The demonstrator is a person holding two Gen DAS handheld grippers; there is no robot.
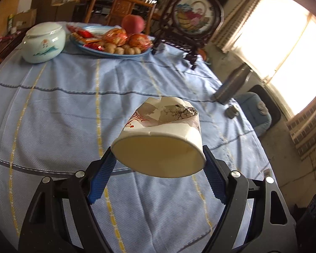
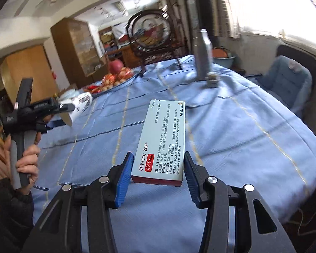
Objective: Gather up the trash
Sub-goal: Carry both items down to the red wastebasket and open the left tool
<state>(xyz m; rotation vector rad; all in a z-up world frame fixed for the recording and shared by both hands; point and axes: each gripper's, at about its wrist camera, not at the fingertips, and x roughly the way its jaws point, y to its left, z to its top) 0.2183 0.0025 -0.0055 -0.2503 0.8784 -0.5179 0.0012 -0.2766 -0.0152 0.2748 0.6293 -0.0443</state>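
My left gripper [image 1: 159, 160] is shut on a crumpled white paper cup [image 1: 162, 139], held by its base above the blue tablecloth [image 1: 63, 116], bottom toward the camera. The left gripper and cup also show in the right wrist view [image 2: 69, 109], held up at the left by a hand. My right gripper [image 2: 158, 168] is shut on a light blue Betaloc ZOK medicine box [image 2: 164, 139], which points away from the camera above the table.
A white lidded ceramic jar [image 1: 44, 42] and a plate of snacks and fruit [image 1: 113, 40] stand at the far side. A framed round embroidery screen [image 1: 191, 19] stands behind. A steel bottle [image 2: 202, 52] with its cap [image 2: 212, 80] beside it stands near the right edge.
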